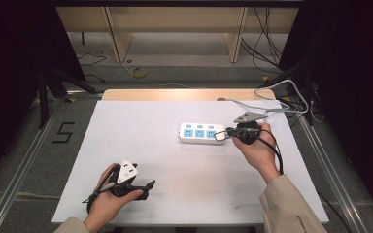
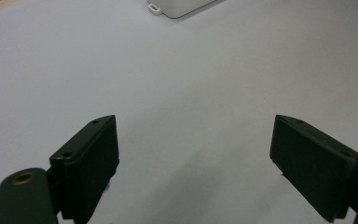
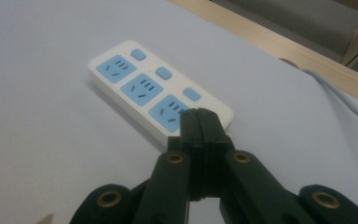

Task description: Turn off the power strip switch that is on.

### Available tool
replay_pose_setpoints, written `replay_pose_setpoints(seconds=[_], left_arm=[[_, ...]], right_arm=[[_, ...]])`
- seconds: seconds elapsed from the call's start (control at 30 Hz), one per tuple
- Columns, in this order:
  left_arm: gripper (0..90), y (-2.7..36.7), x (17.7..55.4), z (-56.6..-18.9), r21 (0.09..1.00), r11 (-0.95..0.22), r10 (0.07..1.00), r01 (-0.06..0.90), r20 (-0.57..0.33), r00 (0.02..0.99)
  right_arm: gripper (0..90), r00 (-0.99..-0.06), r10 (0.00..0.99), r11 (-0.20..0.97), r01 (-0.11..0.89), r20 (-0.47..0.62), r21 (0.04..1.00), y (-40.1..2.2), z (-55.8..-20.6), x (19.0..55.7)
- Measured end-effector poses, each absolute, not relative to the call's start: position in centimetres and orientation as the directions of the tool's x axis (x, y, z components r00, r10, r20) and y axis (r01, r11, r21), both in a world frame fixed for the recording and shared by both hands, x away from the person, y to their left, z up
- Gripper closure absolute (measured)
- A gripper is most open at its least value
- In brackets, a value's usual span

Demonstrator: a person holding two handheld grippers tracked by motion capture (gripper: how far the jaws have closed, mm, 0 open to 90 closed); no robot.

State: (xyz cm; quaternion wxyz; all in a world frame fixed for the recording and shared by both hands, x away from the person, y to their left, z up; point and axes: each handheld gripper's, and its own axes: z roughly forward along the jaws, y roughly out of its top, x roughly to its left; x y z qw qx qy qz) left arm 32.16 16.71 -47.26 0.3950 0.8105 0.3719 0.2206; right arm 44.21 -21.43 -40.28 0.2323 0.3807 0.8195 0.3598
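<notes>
The white table (image 1: 141, 160) spreads out in front of me, its far wooden edge (image 1: 175, 94) showing past the white surface. Near the middle, a little toward my right, lies the power strip (image 1: 201, 132), a flat white bar with three blue sockets in a row and a small blue switch beside each, long side running left to right. A pale grey cable (image 1: 272, 104) curves over the table's far right corner.

My right gripper (image 1: 230, 132) sits at the strip's right end, held in my right hand (image 1: 255, 148). Its jaws are pressed flat together with nothing between them, and in the right gripper view the joined tips (image 3: 200, 123) hang just over the end socket (image 3: 172, 112) nearest me; I cannot tell whether they touch it.

My left gripper (image 1: 148, 187) rests low at the near left, well apart from the strip, in my left hand (image 1: 109, 196). Its jaws stand spread wide over bare table, gripping nothing.
</notes>
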Motion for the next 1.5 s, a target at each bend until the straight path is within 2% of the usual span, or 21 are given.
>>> replay_pose_setpoints(seconds=[1.5], left_arm=[[15.3, 16.7, 32.1, -47.3, 0.805, -0.414, 0.776, 0.424, 0.067, 0.628]], right_arm=[[90.0, -0.608, 0.787, 0.485, 0.502, -0.107, 0.716, -19.4, -40.2, 47.8]])
